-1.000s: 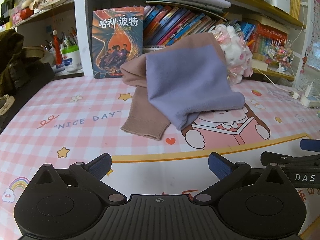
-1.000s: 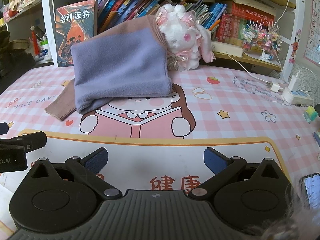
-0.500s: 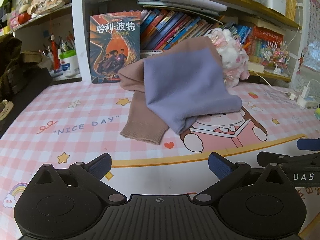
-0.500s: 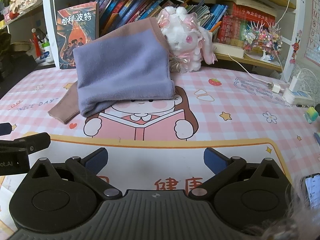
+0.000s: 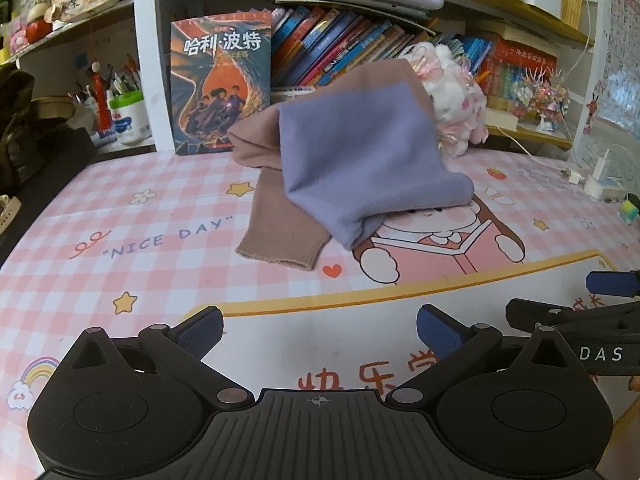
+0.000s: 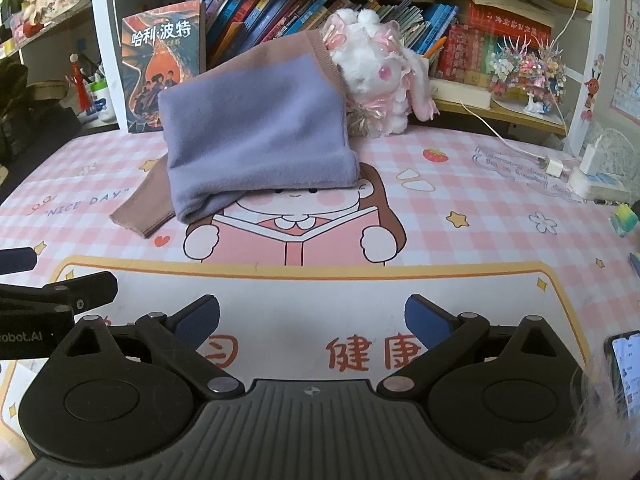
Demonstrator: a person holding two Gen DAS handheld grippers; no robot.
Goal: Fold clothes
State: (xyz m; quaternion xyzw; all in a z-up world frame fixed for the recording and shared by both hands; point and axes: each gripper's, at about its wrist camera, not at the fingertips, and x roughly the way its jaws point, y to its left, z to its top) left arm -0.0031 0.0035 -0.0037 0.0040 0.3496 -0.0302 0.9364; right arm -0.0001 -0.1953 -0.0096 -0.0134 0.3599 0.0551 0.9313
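A folded lilac and dusty-pink garment [image 5: 360, 160] leans against the books and a plush toy at the back of the desk, one pink sleeve [image 5: 280, 236] trailing forward onto the mat. It also shows in the right wrist view [image 6: 256, 144]. My left gripper [image 5: 318, 330] is open and empty, well short of the garment. My right gripper [image 6: 312, 320] is open and empty too, over the white part of the mat. The right gripper's fingers [image 5: 560, 316] show at the right edge of the left wrist view.
A pink checked desk mat [image 5: 120, 232] covers the desk. Behind stand a book [image 5: 220, 88], a row of books [image 6: 280, 8], a white plush rabbit [image 6: 376, 76] and a pen pot [image 5: 128, 116]. A charger and cable [image 6: 560, 164] and a phone [image 6: 624, 364] lie at right.
Both grippers have drawn back a little from the garment and tilted down slightly. The garment has not moved. Both stay open.
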